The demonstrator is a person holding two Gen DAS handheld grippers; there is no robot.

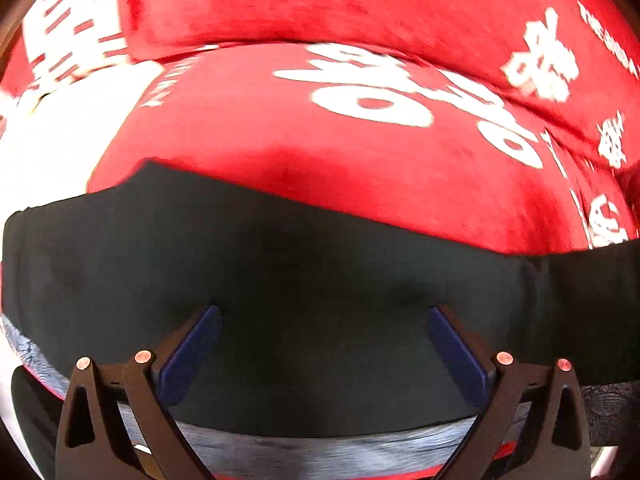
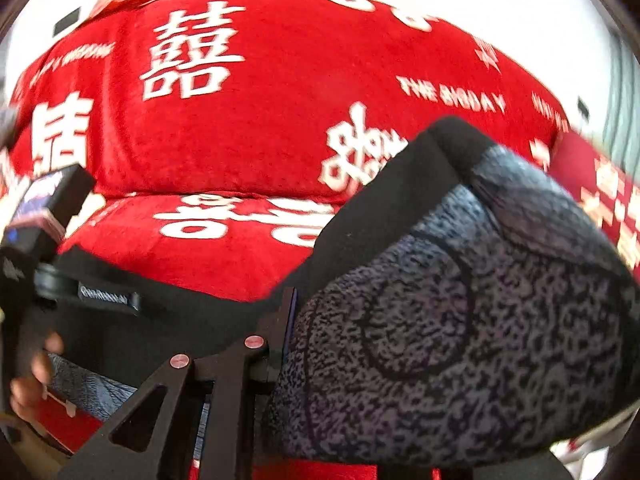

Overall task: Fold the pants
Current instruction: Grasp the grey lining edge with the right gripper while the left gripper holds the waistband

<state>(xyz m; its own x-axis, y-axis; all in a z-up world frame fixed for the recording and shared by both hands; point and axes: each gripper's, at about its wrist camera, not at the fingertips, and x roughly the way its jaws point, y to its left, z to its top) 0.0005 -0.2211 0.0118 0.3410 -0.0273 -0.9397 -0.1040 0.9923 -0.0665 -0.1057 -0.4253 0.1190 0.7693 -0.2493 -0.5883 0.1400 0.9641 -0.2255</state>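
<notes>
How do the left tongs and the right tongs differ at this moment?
The left tongs stand wide open, blue pads apart; the right tongs are shut on the pants. The left tongs hold nothing and hang over the black cloth, while the right tongs lift a speckled grey fold. Both are over the red blanket.

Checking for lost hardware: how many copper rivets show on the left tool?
4. Two copper rivets on the left tool's picture-left linkage, two on its picture-right linkage; others may be hidden.
</notes>
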